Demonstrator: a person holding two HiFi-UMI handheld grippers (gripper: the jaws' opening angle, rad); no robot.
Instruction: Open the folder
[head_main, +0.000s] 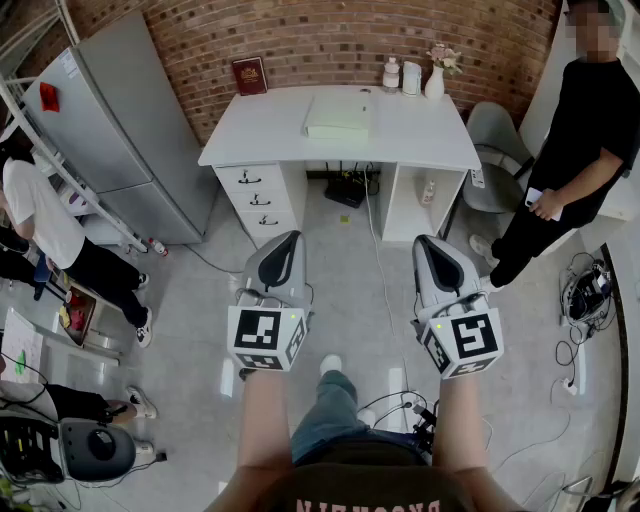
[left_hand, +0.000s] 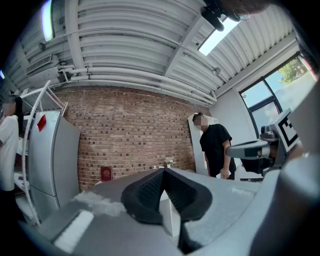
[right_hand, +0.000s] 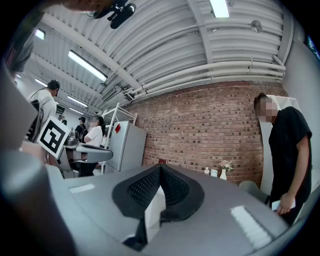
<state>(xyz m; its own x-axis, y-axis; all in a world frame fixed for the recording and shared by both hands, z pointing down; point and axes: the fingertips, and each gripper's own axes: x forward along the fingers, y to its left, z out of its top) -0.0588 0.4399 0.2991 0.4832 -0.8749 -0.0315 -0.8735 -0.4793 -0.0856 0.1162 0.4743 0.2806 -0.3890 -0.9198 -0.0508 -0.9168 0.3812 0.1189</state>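
Folder (head_main: 338, 115) — well beyond left tool (head_main: 288, 238)

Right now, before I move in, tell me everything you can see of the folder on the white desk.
The folder is a pale, whitish-green rectangle with some thickness; its material is too far off to tell. It lies flat and looks closed, near the middle of the white desk, with its long edges running along the desk's length. Nothing rests on it, and only the desk top touches it. The small items at the back of the desk stand well apart from it.
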